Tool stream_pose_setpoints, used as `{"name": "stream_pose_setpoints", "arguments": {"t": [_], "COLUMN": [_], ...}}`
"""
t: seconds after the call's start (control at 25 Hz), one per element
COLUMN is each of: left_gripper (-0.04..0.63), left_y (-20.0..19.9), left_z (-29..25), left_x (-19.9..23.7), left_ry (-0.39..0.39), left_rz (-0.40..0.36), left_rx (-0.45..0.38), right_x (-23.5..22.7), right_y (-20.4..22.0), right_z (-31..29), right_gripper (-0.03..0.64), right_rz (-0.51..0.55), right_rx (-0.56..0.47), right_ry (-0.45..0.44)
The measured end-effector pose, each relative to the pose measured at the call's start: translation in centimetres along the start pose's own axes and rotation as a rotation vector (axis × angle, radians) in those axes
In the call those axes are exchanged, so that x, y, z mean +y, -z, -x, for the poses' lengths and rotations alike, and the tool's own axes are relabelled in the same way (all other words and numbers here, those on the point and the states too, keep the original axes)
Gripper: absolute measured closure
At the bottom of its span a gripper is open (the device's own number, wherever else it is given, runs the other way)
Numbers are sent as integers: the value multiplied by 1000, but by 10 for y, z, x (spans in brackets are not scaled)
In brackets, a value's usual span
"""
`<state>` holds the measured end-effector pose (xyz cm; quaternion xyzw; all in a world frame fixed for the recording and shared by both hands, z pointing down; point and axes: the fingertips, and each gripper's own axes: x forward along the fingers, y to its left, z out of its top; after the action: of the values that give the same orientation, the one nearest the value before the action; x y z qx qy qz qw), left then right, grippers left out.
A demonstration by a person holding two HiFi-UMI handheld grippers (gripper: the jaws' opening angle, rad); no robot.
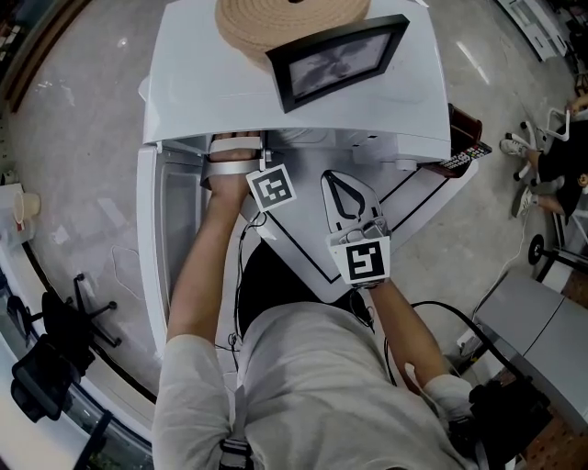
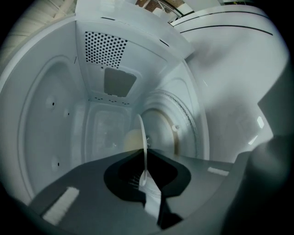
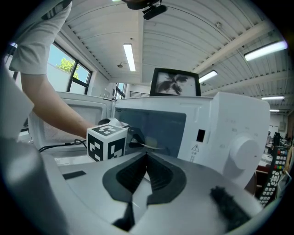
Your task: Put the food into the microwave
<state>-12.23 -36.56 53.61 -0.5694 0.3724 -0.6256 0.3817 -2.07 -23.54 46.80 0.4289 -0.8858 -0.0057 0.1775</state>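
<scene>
The white microwave [image 1: 303, 101] stands with its door [image 1: 152, 229] swung open to the left. My left gripper [image 2: 146, 158] reaches into the cavity, shut on the rim of a thin white plate [image 2: 143, 137], which shows edge-on. A pale yellowish piece of food [image 2: 132, 140] lies on the plate. The plate hangs just above the round turntable [image 2: 165, 124]. Only the left gripper's marker cube [image 1: 271, 188] shows from above. My right gripper [image 3: 147, 158] stays outside in front of the microwave, shut and empty, facing the control knob [image 3: 243, 151].
A black picture frame [image 1: 335, 60] and a woven straw piece [image 1: 266, 23] rest on top of the microwave. A perforated vent [image 2: 105, 48] is on one cavity wall. Office chairs [image 1: 55, 358] stand at the left, and a seated person [image 1: 560, 165] is at the right.
</scene>
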Motion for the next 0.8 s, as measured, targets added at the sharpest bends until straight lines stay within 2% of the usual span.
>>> {"name": "stream_pose_setpoints", "arguments": {"t": [0.16, 0.24, 0.32, 0.4, 0.6, 0.8], "left_gripper": [571, 550, 512, 506, 499, 489], "left_y": [-1, 0, 0, -1, 1, 4], "left_z": [-2, -3, -4, -3, 0, 5], "left_x": [-3, -4, -17, -26, -32, -36], "left_ry": [19, 48, 153, 237, 356, 453], "left_rz": [-23, -14, 40, 76, 109, 142], "left_rx": [-16, -19, -29, -40, -49, -13], "right_x": [-2, -4, -4, -2, 3, 8], "right_y": [0, -1, 0, 1, 1, 3], "right_z": [-4, -6, -7, -8, -11, -13], "right_gripper": [606, 606, 606, 606, 606, 606], "right_rz": [2, 0, -9, 5, 7, -5], "right_rx": [12, 10, 3, 11, 19, 13], "right_ry": [2, 5, 8, -1, -16, -20]}}
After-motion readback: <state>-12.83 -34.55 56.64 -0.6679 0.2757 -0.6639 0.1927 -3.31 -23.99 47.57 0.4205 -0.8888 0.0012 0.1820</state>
